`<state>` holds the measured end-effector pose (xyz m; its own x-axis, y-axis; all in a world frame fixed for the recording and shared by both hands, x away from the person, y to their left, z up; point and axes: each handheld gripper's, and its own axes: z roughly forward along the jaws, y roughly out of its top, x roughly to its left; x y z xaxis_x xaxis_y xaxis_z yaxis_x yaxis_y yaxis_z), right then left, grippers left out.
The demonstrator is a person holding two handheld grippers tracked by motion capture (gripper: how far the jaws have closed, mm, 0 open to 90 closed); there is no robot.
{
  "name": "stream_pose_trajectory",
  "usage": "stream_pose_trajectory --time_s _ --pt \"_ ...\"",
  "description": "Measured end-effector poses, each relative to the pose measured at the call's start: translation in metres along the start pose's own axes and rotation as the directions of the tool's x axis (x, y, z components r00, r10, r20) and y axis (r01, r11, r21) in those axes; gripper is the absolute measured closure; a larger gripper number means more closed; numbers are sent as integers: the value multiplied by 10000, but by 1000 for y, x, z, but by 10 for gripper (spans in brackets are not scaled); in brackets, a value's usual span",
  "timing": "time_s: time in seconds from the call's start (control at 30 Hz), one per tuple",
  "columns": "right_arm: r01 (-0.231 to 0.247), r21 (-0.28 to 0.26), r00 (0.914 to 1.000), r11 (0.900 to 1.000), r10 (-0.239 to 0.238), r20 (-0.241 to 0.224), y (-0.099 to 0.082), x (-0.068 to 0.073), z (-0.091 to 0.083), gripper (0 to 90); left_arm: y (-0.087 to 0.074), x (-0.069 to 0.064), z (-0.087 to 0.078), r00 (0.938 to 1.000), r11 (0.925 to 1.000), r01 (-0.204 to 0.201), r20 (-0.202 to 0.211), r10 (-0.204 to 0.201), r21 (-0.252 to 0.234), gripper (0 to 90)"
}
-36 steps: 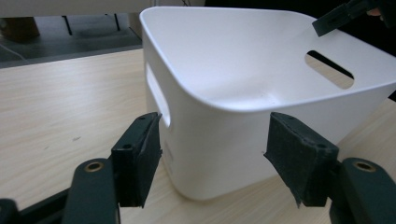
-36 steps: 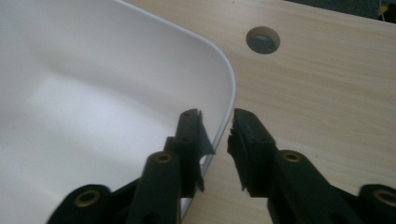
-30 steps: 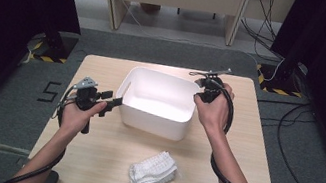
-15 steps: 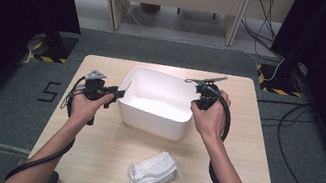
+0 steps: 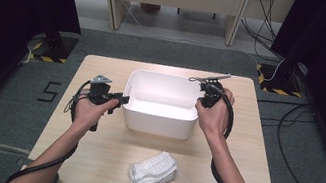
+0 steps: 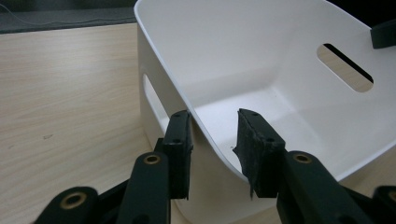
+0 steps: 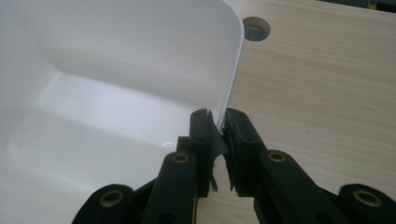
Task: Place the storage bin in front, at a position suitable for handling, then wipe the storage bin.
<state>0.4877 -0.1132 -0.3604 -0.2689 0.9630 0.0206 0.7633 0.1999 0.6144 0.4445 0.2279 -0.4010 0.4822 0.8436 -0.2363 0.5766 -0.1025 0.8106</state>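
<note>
The white bin (image 5: 163, 104) stands mid-bench (image 5: 88, 159), empty. The right claw (image 7: 218, 122) is clamped on its right wall. The left claw (image 6: 212, 140), just closing, straddles the left wall, inner pad still clear. Opposite holds suggest a two-handed lift. A folded cloth (image 5: 153, 172) lies nearer the person, well apart.

A single black digit "5" (image 5: 49, 91) stands on the grey carpet floor (image 5: 4, 114) just left of the light wooden desk (image 5: 104, 152), seen in the high view. Yellow-and-black hazard stripes (image 5: 45, 57) mark the floor at the foot of the dark stand behind the digit, and a like striped patch (image 5: 280, 90) lies at the desk's far right; they carry no letters. No other text, label or brand can be read, not on the white plastic tub (image 5: 158, 121) nor anywhere in the two gripper views
</note>
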Motion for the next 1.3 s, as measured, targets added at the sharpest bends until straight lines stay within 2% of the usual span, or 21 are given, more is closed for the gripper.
stream_pose_trajectory --time_s 0.03,0.2,0.27,0.37,0.6,0.63,0.73,0.83,0.93,1.0,1.13,1.3 --pt "-93 -21 9999 10000 93 49 0 -1 0 828 0 -1 0 10000 10000 -7 -18 7 19 645" --pt "174 -159 9993 9997 -169 340 -2 1 0 829 3 -1 3 10000 10000 -4 -32 4 89 651" --pt "35 -157 9990 9999 -28 453 -3 1 -1 830 4 -2 4 10000 9999 -46 4 45 120 653" --pt "75 -139 9980 9999 -66 629 -4 1 -2 830 5 -2 6 10000 9999 -48 13 48 124 654" --pt "18 -309 9991 9995 -4 431 -5 -2 -3 798 4 -3 5 9999 9998 -139 37 138 165 647" --pt "-16 -395 9992 9992 32 396 -6 -3 -3 769 4 -4 3 9997 9997 -239 77 238 105 628" --pt "-97 -749 9999 9971 107 130 -9 -5 -9 690 3 -6 -10 9975 9958 -692 129 701 -602 481" --pt "-119 -1117 9999 9937 116 -38 -15 -9 -17 644 2 -11 -29 9934 9859 -1147 -50 1149 -1215 374" --pt "-395 -1312 9991 9906 371 -209 -21 -17 -22 606 -2 -19 -43 9881 9764 -1526 -58 1535 -1532 328" --pt "-643 -1380 9976 9883 602 -338 -26 -21 -24 591 -4 -21 -49 9850 9737 -1716 -93 1722 -1499 317" --pt "-785 -1357 9963 9876 729 -459 -36 -24 -25 576 -11 -19 -54 9859 9751 -1666 -92 1671 -1464 313" --pt "-929 -1407 9947 9857 856 -570 -39 -26 -26 562 -22 -20 -57 9871 9784 -1568 117 1598 -1344 321"
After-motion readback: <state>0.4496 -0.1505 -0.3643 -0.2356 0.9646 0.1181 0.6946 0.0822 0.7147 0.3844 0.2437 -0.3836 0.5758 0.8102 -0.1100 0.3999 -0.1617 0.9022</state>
